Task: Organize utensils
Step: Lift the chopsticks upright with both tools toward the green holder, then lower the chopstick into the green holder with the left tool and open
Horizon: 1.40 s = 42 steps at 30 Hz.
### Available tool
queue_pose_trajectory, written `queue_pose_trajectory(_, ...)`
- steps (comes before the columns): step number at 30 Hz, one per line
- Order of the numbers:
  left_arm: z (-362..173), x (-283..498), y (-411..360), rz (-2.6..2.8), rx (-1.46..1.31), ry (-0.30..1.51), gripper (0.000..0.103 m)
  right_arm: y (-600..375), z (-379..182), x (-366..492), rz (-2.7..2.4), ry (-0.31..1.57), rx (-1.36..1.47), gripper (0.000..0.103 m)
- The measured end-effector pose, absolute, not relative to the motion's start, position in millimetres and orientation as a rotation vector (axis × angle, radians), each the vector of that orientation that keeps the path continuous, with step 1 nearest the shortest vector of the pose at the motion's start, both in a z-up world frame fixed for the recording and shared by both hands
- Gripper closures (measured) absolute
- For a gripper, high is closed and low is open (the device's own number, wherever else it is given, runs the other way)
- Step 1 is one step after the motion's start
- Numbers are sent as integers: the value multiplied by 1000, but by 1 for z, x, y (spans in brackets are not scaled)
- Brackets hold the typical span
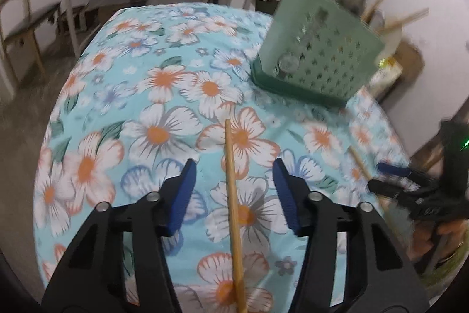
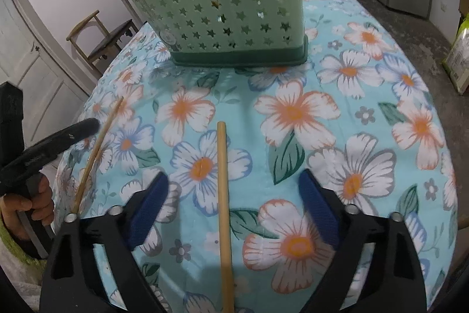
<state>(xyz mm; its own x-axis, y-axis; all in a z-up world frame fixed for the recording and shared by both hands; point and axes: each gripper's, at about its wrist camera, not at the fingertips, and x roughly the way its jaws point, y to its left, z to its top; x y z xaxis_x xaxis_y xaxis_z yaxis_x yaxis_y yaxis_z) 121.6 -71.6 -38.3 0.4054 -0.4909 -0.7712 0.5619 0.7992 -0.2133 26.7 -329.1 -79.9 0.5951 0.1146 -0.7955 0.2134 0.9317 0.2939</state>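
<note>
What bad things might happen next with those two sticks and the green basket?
1. Each chopstick lies loose between open pads: the left gripper around one chopstick, the right gripper around the other chopstick. A skewed squeeze might roll them away.
2. The green basket already looks crowded with utensils, so a long stick may snag going in.
3. The grippers work close together and might bump.

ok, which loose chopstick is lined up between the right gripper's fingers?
The thicker chopstick mid-cloth, pointing at the basket, inside the right gripper. The thinner chopstick lies left, by the left gripper.
</note>
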Motion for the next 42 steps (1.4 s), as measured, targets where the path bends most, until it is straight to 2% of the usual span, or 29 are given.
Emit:
queue_pose_trajectory(4, -50, 131, -89, -666, 165, 1000, 60, -324, -72, 31, -56, 915, 342, 38)
queue_pose_trajectory(10, -55, 144, -98, -615, 236, 1001, 85, -313, -74, 43, -53, 940, 265, 66)
queue_pose_trajectory(12, -54, 145, -100, -611, 253, 1000, 96, -311, -80, 46, -63, 961, 248, 81)
queue_pose_trajectory(15, -50, 147, -99, -606, 246, 999, 99, -314, -82, 46, -63, 956, 257, 95)
queue_pose_trajectory(19, -29, 145, -96, -611, 212, 966, 99, -322, -80, 43, -46, 934, 291, 96)
queue_pose_trajectory(25, 43, 137, -95, -701, 102, 832, 99, -334, -73, 36, -30, 895, 336, 96)
queue_pose_trajectory(36, 181, 135, -124, -882, -86, 465, 99, -346, -67, 26, -13, 845, 391, 96)
queue_pose_trajectory(42, 221, 146, -159, -908, -138, 298, 99, -347, -65, 25, -7, 828, 399, 96)
